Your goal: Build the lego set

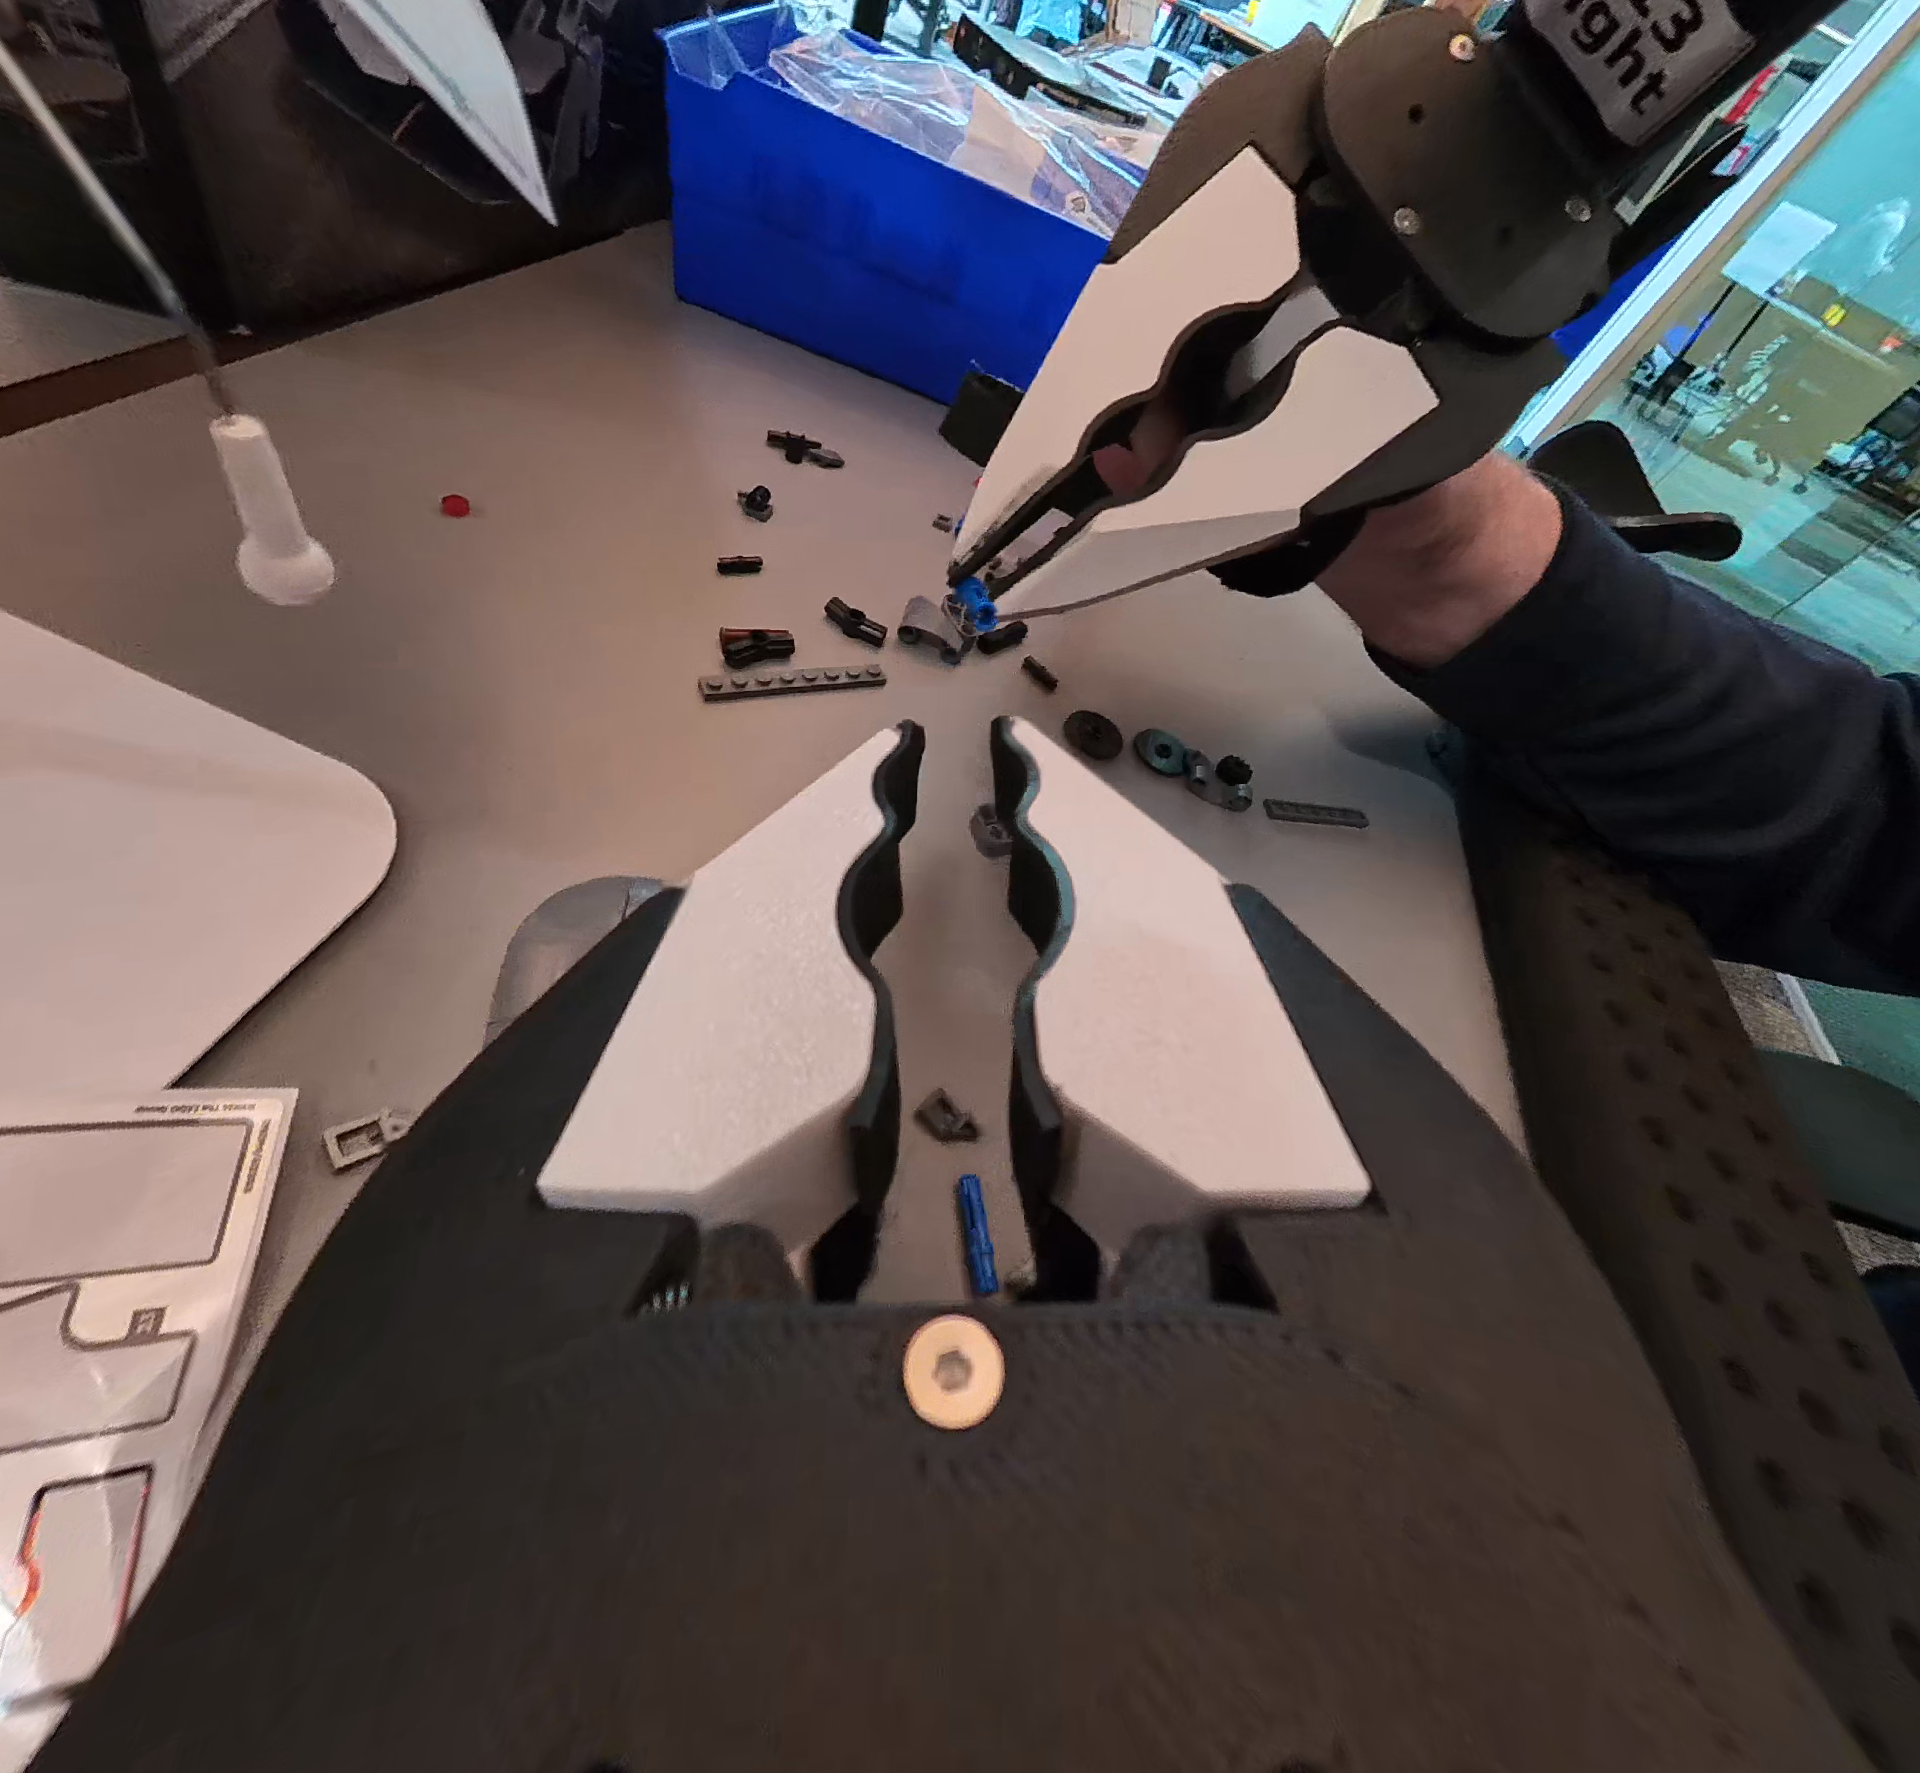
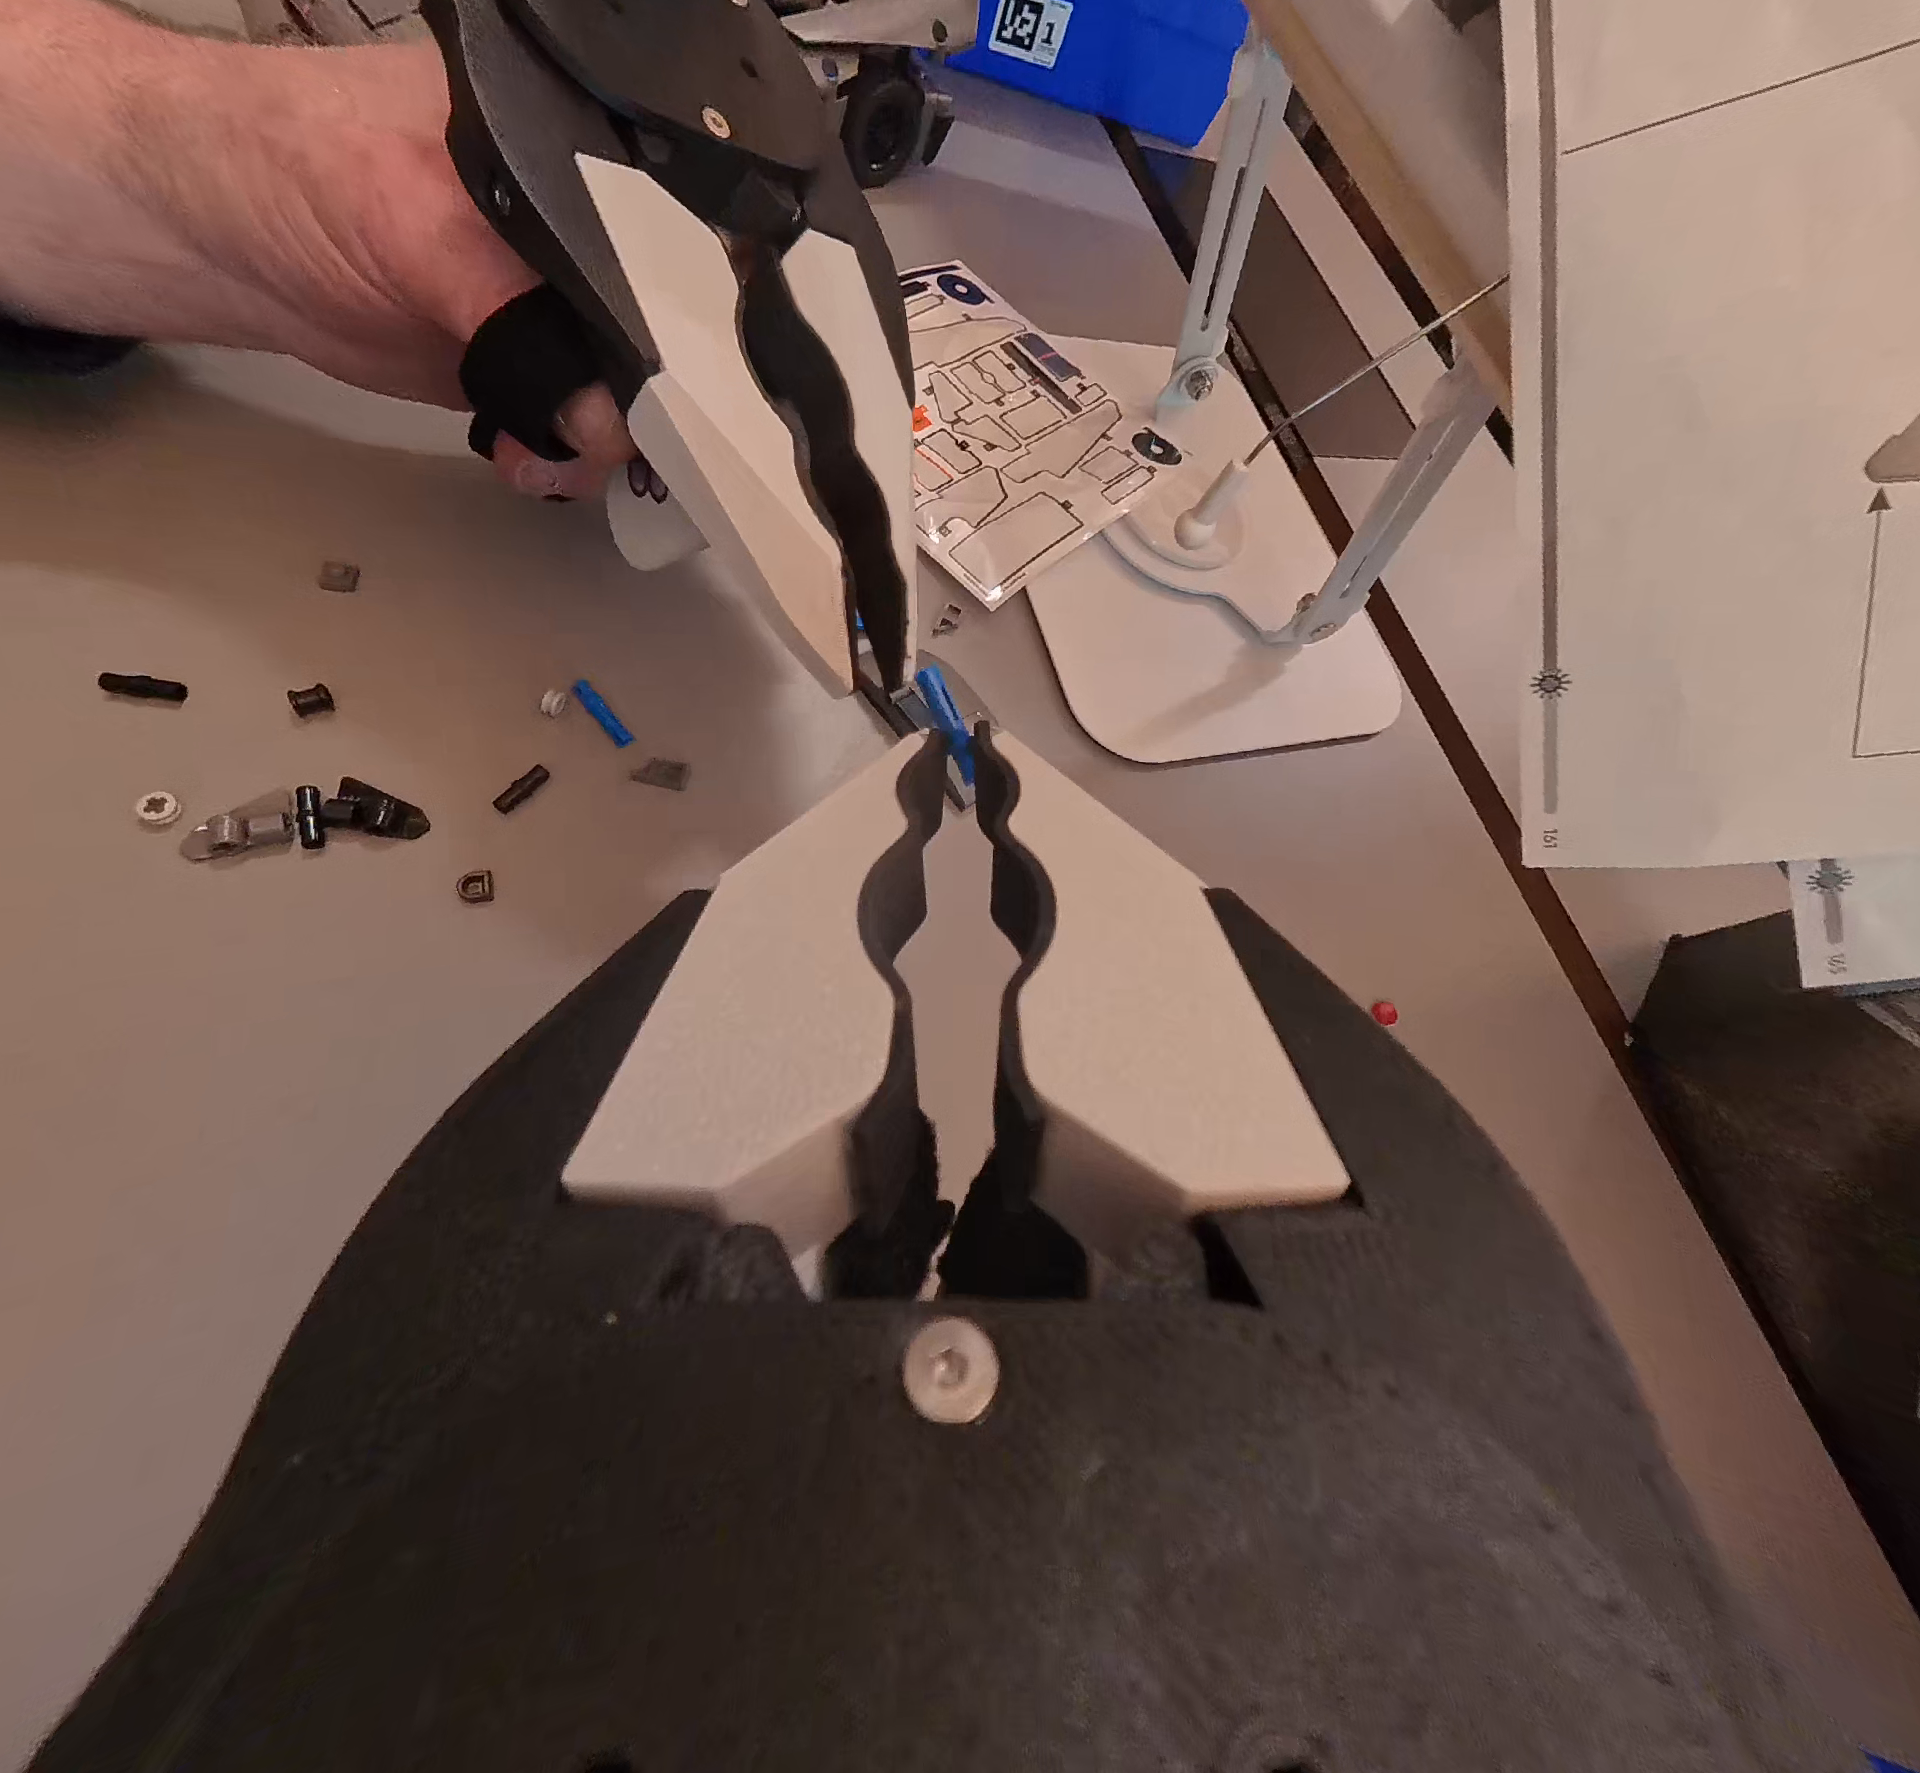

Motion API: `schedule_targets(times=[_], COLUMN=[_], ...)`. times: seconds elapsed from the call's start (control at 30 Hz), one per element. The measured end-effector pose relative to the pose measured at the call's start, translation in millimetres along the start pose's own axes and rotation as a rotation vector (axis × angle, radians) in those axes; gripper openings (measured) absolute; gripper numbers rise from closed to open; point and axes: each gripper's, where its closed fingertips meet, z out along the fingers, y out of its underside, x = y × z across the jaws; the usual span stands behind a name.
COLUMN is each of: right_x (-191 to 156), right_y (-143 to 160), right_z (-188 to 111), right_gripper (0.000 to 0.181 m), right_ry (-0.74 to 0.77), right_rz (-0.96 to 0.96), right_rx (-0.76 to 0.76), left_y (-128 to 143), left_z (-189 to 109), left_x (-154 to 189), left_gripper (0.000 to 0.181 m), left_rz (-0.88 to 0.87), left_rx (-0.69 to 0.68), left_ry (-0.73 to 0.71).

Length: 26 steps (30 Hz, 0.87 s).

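- Left gripper (image 1: pixel 956 736) hovers low over the table (image 1: pixel 520 435), jaws apart, holding nothing.
- Right gripper (image 1: pixel 971 585) slants down steeply, tips clamped on a blue pin (image 1: pixel 971 596) at a grey piece (image 1: pixel 930 627).
- Loose lego pieces (image 1: pixel 792 679) lie scattered nearby.

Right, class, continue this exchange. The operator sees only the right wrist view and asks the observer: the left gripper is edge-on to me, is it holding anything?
Observer: No. The left gripper is open, with bare table showing between its fingers.
Operator: Any long piece nearby?
Observer: Yes, a long grey plate lies flat just ahead of those fingers.
Operator: What is in the blue bin?
Observer: The blue bin holds crumpled clear plastic bags.
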Motion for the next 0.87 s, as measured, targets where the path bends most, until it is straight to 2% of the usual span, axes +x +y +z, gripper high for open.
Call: schedule_targets(times=[0.33, 0.5, 0.63, 0.87], right_x=[-5, -9, -11, -12], right_y=[-3, -5, -9, -6], right_z=[3, 3, 3, 6], right_gripper=[0.003, 0.003, 0.004, 0.004], right_ry=[0.103, 0.151, 0.160, 0.152], right_rz=[-0.208, -0.325, -0.338, -0.337], right_rx=[-0.078, -0.118, -0.108, -0.114], left_y=[-8, -12, -12, -9], left_z=[4, 1, 1, 1], left_x=[9, 8, 10, 8], left_gripper=[0.016, 0.009, 0.002, 0.001], left_rz=[0.001, -0.018, -0.021, -0.019], left_rx=[0.058, 0.094, 0.093, 0.076], left_ry=[0.045, 0.058, 0.076, 0.065])
